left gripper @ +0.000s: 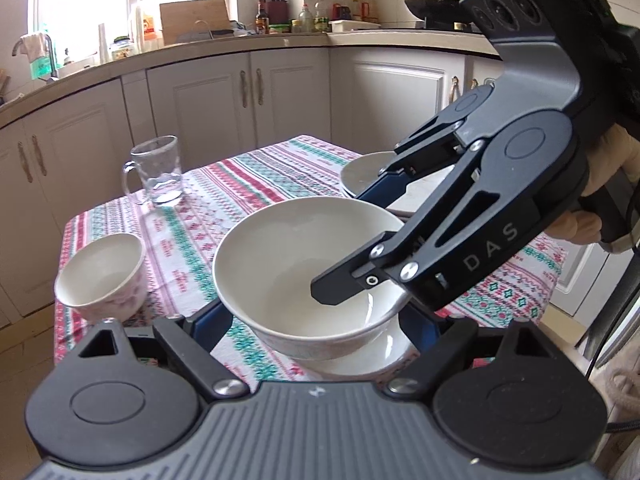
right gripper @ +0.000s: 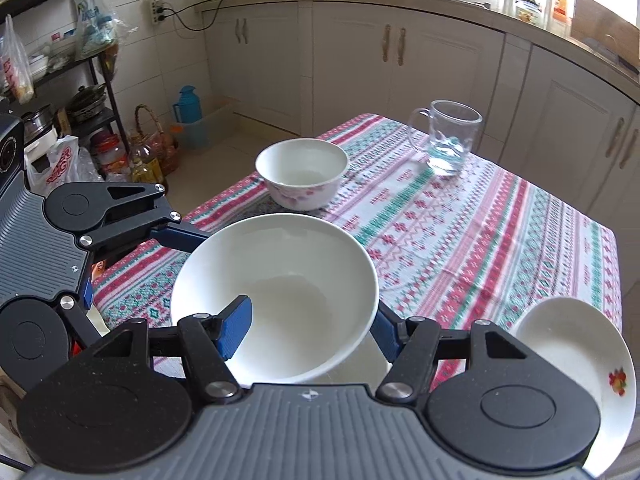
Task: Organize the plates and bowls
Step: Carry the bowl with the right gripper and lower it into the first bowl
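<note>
Two grippers share one glazed bowl (left gripper: pixel 288 248), stiff, slippery, breakable: its wall is pinched by the narrowly set right gripper (right gripper: pixel 310 330) and flanked by the half-open left gripper (left gripper: pixel 314 320), contact undetermined.

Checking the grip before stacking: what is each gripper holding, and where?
The right gripper pinches the large white ceramic bowl by its near rim. The left gripper straddles the bowl's base; contact unclear.

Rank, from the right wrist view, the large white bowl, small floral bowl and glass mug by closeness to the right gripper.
1. Large white bowl: its rim is between the right gripper fingers.
2. Small floral bowl: beyond it, toward the table's far left edge.
3. Glass mug: farthest, at the far right of the tablecloth.
</note>
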